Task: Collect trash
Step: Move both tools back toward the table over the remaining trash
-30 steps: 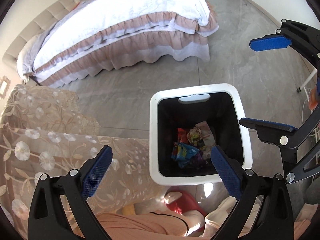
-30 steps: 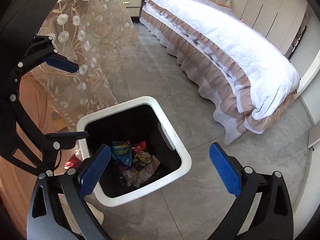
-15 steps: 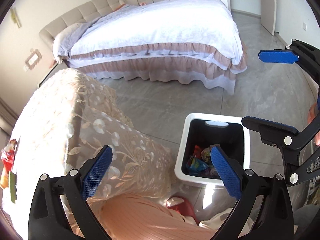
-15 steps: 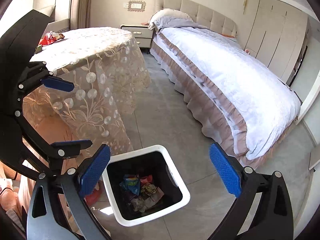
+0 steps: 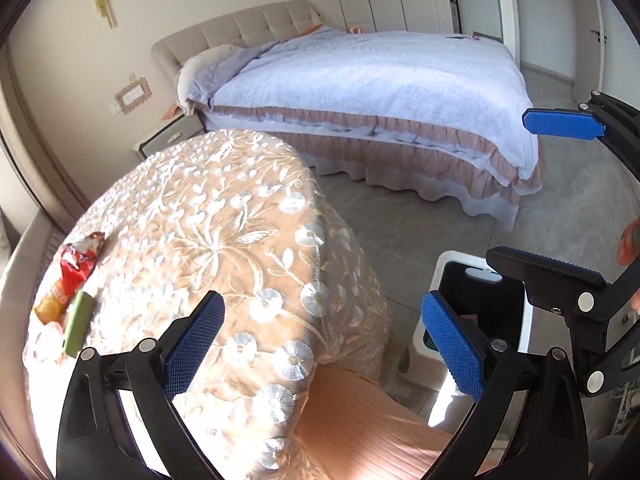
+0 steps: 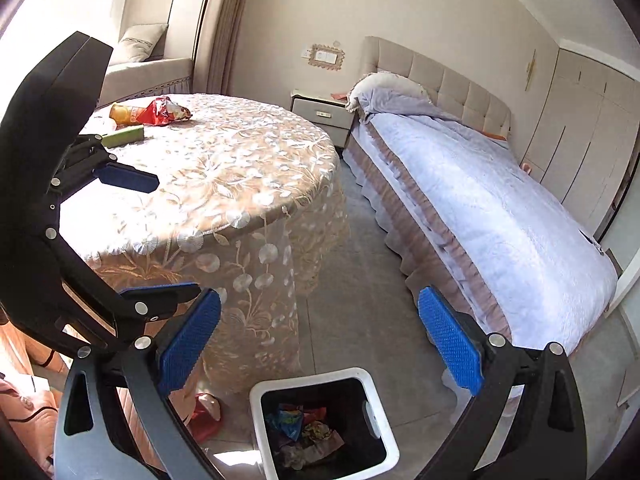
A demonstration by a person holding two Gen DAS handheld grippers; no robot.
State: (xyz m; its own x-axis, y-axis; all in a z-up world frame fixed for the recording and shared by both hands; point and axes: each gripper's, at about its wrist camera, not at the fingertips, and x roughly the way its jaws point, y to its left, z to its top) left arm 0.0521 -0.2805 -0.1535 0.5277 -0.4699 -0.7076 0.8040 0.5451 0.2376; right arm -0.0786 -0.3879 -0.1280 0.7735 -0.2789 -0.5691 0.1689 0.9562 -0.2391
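Trash, a red snack wrapper and a green stick, is lying on the round table at upper left; both grippers, left gripper and right gripper, are hanging spread and empty, and the bin is standing at the bottom.

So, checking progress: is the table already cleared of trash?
No, a red wrapper and a green stick lie on the table.

- lace tablecloth, sheer, embroidered with raised floral rounds
- red snack wrapper, glossy crinkled foil or plastic
- waste bin, smooth white plastic rim, matt black inside
- bed quilt, soft quilted cloth with ruffled skirt
- headboard, padded, tufted upholstery
- floor, smooth grey tile
- right gripper pads, knobbly blue rubber on matt black plastic
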